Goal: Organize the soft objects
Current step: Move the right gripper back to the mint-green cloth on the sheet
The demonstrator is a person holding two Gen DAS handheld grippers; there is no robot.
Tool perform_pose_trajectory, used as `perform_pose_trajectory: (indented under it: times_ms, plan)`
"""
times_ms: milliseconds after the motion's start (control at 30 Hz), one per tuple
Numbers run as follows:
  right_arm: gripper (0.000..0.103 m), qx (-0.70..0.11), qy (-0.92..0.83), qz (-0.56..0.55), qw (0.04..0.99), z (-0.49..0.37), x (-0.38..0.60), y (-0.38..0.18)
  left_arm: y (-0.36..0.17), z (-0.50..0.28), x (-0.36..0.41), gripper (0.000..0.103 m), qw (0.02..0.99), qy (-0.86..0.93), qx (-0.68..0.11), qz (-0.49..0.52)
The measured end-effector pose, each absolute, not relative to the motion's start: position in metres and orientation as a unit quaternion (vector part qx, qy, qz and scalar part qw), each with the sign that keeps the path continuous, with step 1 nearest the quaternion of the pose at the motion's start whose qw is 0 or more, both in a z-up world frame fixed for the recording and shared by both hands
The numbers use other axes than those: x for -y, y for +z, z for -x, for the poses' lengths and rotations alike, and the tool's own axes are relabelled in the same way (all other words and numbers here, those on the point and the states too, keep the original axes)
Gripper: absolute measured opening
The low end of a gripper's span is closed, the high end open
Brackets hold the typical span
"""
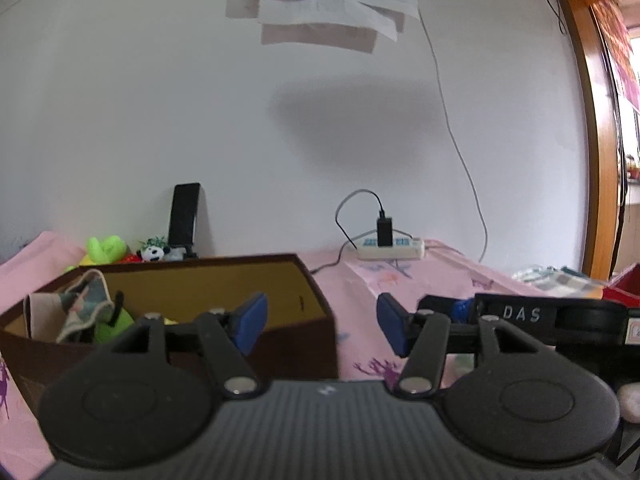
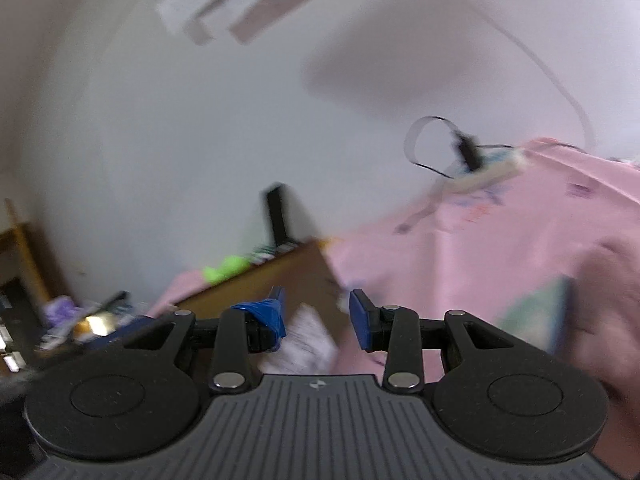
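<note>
A brown cardboard box (image 1: 308,280) stands on the pink bedsheet (image 1: 432,280). Inside it lie a patterned cloth (image 1: 82,304) and a green soft toy (image 1: 116,322). My left gripper (image 1: 318,322) is open and empty, held just above the box's right corner. Behind the box sit a green plush (image 1: 105,249) and a small panda toy (image 1: 154,253). In the blurred right wrist view, my right gripper (image 2: 316,316) is open and empty above the box (image 2: 296,268); a white patterned soft thing (image 2: 308,340) lies below its fingers. The right gripper's body (image 1: 540,316) also shows in the left wrist view.
A black phone (image 1: 185,216) leans on the white wall. A white power strip (image 1: 390,249) with a black charger lies on the bed. A wooden door frame (image 1: 592,128) is at right. Cluttered shelves (image 2: 60,320) sit at left in the right wrist view.
</note>
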State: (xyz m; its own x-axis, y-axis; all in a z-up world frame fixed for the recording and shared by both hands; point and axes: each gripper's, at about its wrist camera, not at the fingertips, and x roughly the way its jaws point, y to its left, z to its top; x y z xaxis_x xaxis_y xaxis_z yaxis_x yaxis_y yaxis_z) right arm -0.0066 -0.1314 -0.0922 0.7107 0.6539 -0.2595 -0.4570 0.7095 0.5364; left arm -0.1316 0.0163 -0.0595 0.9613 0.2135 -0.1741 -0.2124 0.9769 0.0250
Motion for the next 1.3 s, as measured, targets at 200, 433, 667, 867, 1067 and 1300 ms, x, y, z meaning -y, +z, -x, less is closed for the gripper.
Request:
perform_pose_trajectory:
  times_ms: [200,433,667,867,1067,1300]
  plan:
    - [0.017,-0.24,0.275,-0.243,0.899,0.009,0.157,-0.108,-0.076,0.121,0.001,0.059,0.987,0.103,-0.12,0.007]
    - [0.014,-0.243,0.276,-0.266,0.891,0.014,0.165,-0.113,-0.095,0.107,0.008,0.059,0.984,0.094,-0.149,0.03]
    - [0.013,-0.244,0.276,-0.27,0.889,0.018,0.167,-0.115,-0.101,0.1,0.008,0.061,0.982,0.086,-0.166,0.038]
    - [0.01,-0.244,0.265,-0.279,0.89,0.017,0.171,-0.117,-0.105,0.093,0.012,0.061,0.979,0.081,-0.186,0.025]
    - [0.01,-0.256,0.251,-0.303,0.883,0.012,0.176,-0.122,-0.106,0.093,0.019,0.063,0.979,0.082,-0.187,0.011]
    - [0.014,-0.25,0.233,-0.311,0.887,0.015,0.179,-0.123,-0.107,0.089,0.011,0.064,0.976,0.086,-0.198,0.033]
